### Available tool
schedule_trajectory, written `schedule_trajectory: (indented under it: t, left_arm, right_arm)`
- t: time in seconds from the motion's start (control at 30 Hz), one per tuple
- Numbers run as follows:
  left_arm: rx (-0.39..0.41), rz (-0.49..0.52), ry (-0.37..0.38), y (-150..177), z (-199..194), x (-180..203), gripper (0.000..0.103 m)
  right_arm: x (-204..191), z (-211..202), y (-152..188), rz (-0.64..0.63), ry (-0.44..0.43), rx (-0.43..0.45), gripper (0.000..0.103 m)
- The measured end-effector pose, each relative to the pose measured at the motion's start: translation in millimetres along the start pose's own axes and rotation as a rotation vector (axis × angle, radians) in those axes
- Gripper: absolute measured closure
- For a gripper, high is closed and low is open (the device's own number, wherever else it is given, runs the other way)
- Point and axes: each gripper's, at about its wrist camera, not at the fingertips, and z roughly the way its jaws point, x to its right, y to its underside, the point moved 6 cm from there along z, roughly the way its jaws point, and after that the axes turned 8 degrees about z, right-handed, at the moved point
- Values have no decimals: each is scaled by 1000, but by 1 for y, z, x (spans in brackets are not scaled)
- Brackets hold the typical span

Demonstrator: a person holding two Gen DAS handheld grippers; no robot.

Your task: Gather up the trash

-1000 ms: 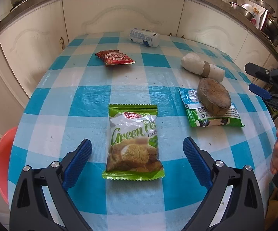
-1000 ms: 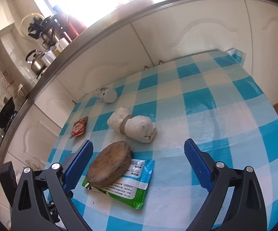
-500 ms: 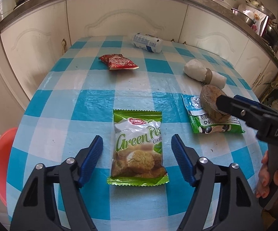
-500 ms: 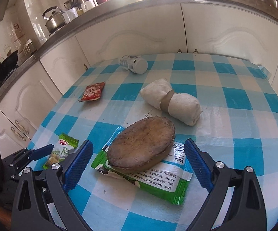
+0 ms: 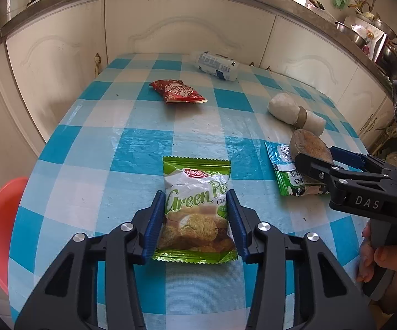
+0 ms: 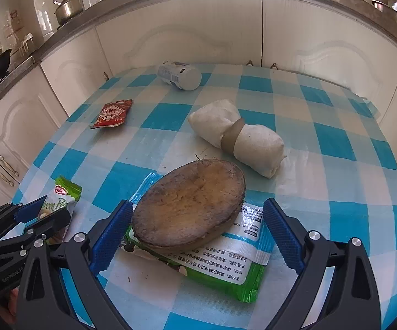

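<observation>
A green pea cookie packet point(image 5: 197, 206) lies flat near the front of the checked table point(image 5: 148, 148). My left gripper point(image 5: 195, 220) straddles it and its jaws are closing. The blue pads point(image 5: 154, 220) stand right at the packet's two side edges, and the packet is not crumpled. It shows small at the left of the right wrist view as the cookie packet point(image 6: 60, 200), between the left gripper point(image 6: 45, 213) fingers. My right gripper point(image 6: 197, 233) is open around a brown round disc point(image 6: 190, 209) that rests on a green-and-white packet point(image 6: 226, 264). From the left wrist view the right gripper point(image 5: 318, 155) reaches in at the disc point(image 5: 311, 144).
Farther back lie a red sachet point(image 5: 179, 92), a white bundle with a brown band point(image 5: 294, 111) and a white bottle on its side point(image 5: 217, 64). White cabinet doors point(image 5: 184, 24) stand close behind the table. An orange-red stool point(image 5: 3, 220) sits low at the left. A hand point(image 5: 377, 258) holds the right gripper's handle.
The left jaws have drawn in from wide apart to the packet's side edges. The right gripper has swung in toward the brown disc and now straddles it.
</observation>
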Motion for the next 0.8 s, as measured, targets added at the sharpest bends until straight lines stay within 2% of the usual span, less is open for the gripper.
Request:
schedule_trajectory:
  t: [0.1, 0.33, 0.43, 0.8]
  left_arm:
    - [3, -13, 7, 0, -1, -2, 59]
    - [10, -36, 13, 2, -3, -8, 61]
    - [14, -52, 20, 2, -5, -12, 61]
    - [39, -102, 32, 5, -16, -29, 61]
  right_arm:
    - [-1, 1, 0, -2, 2, -6, 10]
    - [-9, -3, 2, -51, 6, 13, 26]
    - [-10, -3, 3, -64, 20, 16, 26]
    - [-6, -10, 1, -26, -21, 49, 27]
